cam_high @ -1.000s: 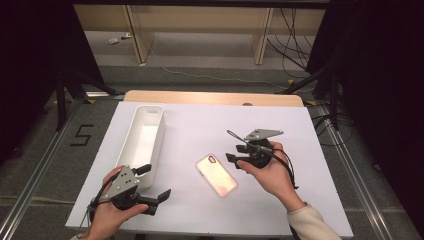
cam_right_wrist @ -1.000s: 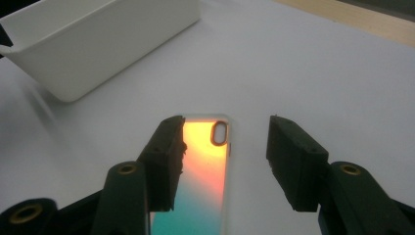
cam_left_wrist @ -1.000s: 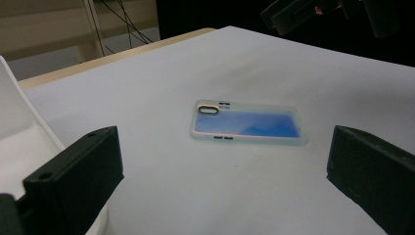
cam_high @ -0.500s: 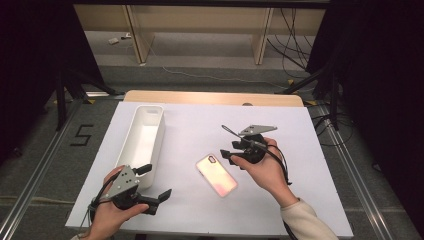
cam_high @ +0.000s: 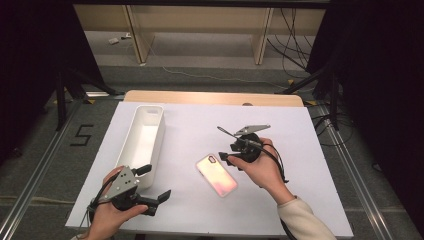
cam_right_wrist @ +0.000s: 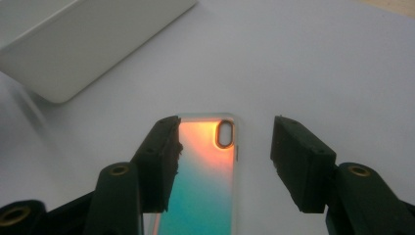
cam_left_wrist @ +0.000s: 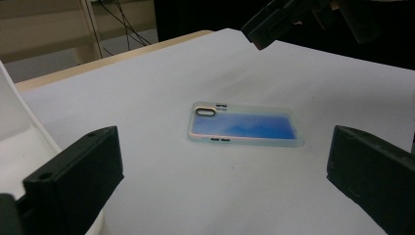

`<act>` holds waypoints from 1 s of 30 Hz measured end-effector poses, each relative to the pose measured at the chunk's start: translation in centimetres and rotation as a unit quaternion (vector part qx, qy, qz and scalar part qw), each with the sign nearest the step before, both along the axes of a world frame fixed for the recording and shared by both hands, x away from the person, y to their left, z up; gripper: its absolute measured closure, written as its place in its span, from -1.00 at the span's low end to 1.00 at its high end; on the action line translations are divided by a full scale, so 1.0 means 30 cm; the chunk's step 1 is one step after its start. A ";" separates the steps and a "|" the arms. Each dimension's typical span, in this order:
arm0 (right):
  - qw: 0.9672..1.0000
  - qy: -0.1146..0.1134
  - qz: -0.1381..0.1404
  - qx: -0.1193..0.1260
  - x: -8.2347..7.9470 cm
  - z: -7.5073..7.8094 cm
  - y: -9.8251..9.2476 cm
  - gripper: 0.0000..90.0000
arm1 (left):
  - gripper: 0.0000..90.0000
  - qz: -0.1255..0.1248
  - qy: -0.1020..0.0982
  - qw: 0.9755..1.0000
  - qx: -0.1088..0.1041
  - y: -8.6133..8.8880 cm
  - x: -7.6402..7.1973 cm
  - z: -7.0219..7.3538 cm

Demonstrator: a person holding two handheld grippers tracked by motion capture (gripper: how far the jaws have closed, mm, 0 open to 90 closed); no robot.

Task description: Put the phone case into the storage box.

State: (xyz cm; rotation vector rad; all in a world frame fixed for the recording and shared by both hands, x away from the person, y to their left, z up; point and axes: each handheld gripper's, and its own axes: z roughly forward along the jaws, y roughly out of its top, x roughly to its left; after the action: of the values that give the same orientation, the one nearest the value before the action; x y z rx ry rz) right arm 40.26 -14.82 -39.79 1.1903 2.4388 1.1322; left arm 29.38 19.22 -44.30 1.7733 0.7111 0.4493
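Observation:
An iridescent phone case (cam_high: 216, 175) lies flat, back up, on the white table cover near the middle. My right gripper (cam_high: 227, 151) hovers at its far right corner, held in a hand. In the right gripper view the jaws (cam_right_wrist: 225, 147) stand open above the camera-hole end of the case (cam_right_wrist: 205, 161), the left jaw over its edge, and nothing is gripped. My left gripper (cam_high: 154, 183) rests at the near left, open and empty. In the left gripper view its jaws (cam_left_wrist: 222, 161) frame the case (cam_left_wrist: 244, 125) from a distance, with the right gripper (cam_left_wrist: 293, 19) beyond it.
A long white tray (cam_high: 150, 111) stands lengthwise at the left of the table, right beside my left gripper; its wall appears in both gripper views (cam_left_wrist: 14, 137) (cam_right_wrist: 88, 44). The wooden table edge (cam_high: 210, 97) runs along the back. Dark floor surrounds the table.
The right gripper has edged a little to the left, closer over the phone case. The left gripper and the case have stayed put.

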 end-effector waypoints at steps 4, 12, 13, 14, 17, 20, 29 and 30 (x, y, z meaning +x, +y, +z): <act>1.000 0.008 0.000 -0.003 0.004 -0.002 0.002 -0.01 | -1.00 -0.001 0.000 1.000 0.000 -0.002 -0.001 0.000; 1.000 0.017 0.002 -0.019 0.018 -0.009 0.003 -0.02 | -1.00 -0.001 -0.001 1.000 0.001 -0.001 -0.003 0.001; 1.000 0.009 0.010 -0.025 0.026 -0.014 0.002 -0.02 | -1.00 -0.003 -0.003 1.000 0.001 0.000 -0.002 0.000; 0.999 0.016 0.009 -0.027 0.028 -0.016 0.005 -0.02 | -1.00 -0.002 -0.003 1.000 0.000 -0.001 -0.002 0.000; 0.999 0.028 0.018 -0.044 0.039 -0.025 0.016 -0.03 | -1.00 -0.003 -0.002 1.000 -0.001 -0.001 -0.003 0.000; 0.997 0.054 0.022 -0.057 0.046 -0.034 0.033 -0.08 | -1.00 0.000 -0.002 1.000 0.002 0.001 -0.005 0.002; 0.992 0.088 0.034 -0.087 0.074 -0.064 0.073 -0.16 | -1.00 -0.002 -0.001 1.000 0.002 0.002 -0.005 0.002; 0.991 0.092 0.033 -0.091 0.078 -0.068 0.076 -0.15 | -1.00 -0.002 -0.001 1.000 0.002 0.002 -0.006 0.002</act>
State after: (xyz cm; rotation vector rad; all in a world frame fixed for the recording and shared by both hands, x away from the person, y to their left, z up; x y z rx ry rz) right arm 42.60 -12.53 -41.83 1.2136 2.6708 0.8251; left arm 29.21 19.27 -44.24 1.7767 0.7062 0.4505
